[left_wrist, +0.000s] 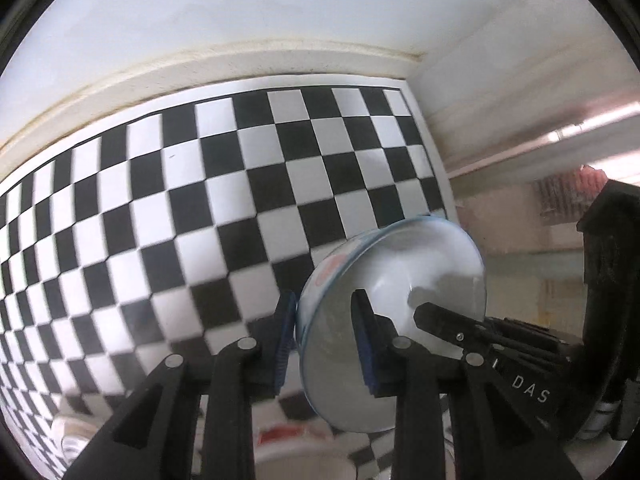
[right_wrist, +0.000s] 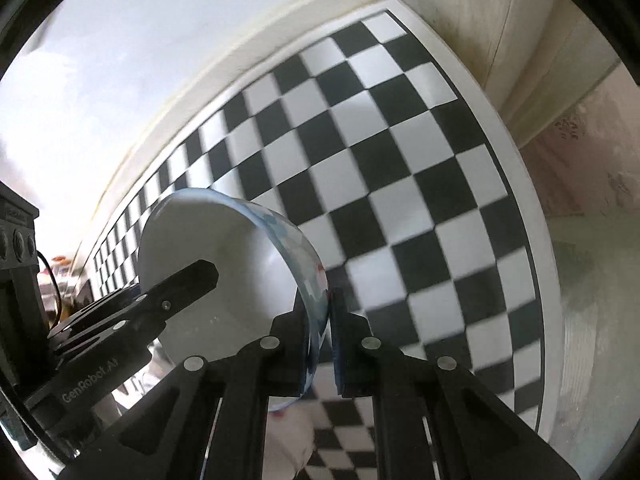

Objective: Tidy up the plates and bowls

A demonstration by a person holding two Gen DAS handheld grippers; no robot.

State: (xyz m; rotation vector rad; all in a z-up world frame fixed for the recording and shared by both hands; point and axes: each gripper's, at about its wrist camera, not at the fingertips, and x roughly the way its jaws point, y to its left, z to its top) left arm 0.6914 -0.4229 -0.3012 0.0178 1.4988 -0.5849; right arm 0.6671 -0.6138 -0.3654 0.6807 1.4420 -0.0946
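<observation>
White bowl [right_wrist: 224, 248] (blue-patterned rim), black-and-white checkered mat [right_wrist: 380, 168]

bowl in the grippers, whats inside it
The white bowl with the blue patterned rim shows a bare white interior holding only the left gripper finger clamped on its wall; the right gripper's finger covers part.

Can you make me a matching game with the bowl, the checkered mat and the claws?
Things:
1. bowl
2. checkered mat
3. left claw
4. wall

Descriptions:
A. black and white squares
B. plain white, behind the mat
C. white inside, with a blue rim, held in the air
D. black, pinching the bowl's rim with blue pads

Pairs: 1-C, 2-A, 3-D, 4-B
</observation>
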